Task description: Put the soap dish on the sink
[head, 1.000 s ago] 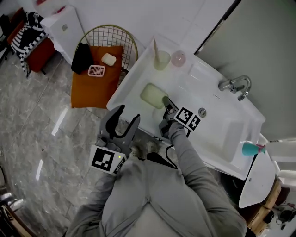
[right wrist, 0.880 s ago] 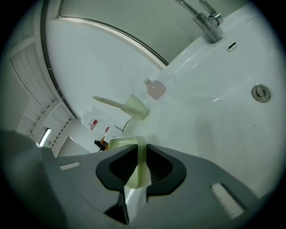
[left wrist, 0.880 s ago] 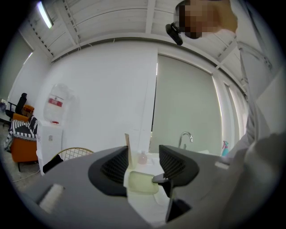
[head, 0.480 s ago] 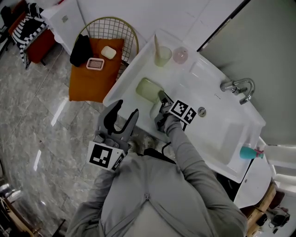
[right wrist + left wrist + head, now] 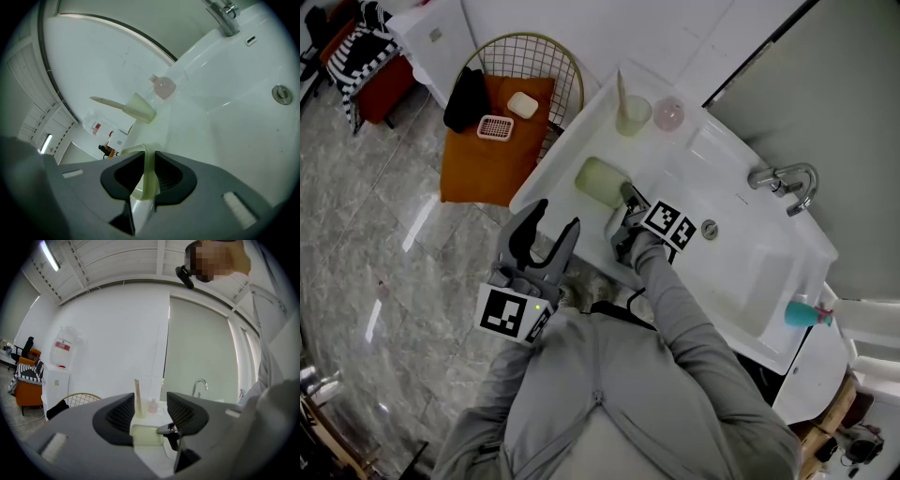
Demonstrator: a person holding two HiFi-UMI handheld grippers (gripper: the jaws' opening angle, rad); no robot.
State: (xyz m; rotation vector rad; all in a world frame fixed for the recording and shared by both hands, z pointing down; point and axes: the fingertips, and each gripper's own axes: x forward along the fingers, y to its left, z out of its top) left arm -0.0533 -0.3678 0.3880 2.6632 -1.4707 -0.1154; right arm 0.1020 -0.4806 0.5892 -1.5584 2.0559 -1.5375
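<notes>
The soap dish point(image 5: 598, 181) is pale green and translucent, resting on the flat left ledge of the white sink point(image 5: 748, 281). My right gripper point(image 5: 627, 200) is shut on the dish's near rim; in the right gripper view the thin green rim point(image 5: 149, 171) is pinched between the two dark jaws of the right gripper point(image 5: 149, 182). My left gripper point(image 5: 550, 223) is open and holds nothing, hanging in front of the sink's front edge over the floor. In the left gripper view the dish point(image 5: 147, 435) shows between the spread jaws of the left gripper point(image 5: 150, 411).
A pale cup point(image 5: 630, 114) with a stick in it and a pink bottle point(image 5: 668, 114) stand at the ledge's back. The faucet point(image 5: 784, 178) and drain point(image 5: 710, 228) lie to the right. A wire chair point(image 5: 546, 58) with an orange cushion holds a pink dish point(image 5: 495, 127) and a soap bar point(image 5: 522, 105).
The right gripper and the green dish have shifted slightly left along the ledge over the last second. The left gripper stays open in about the same place.
</notes>
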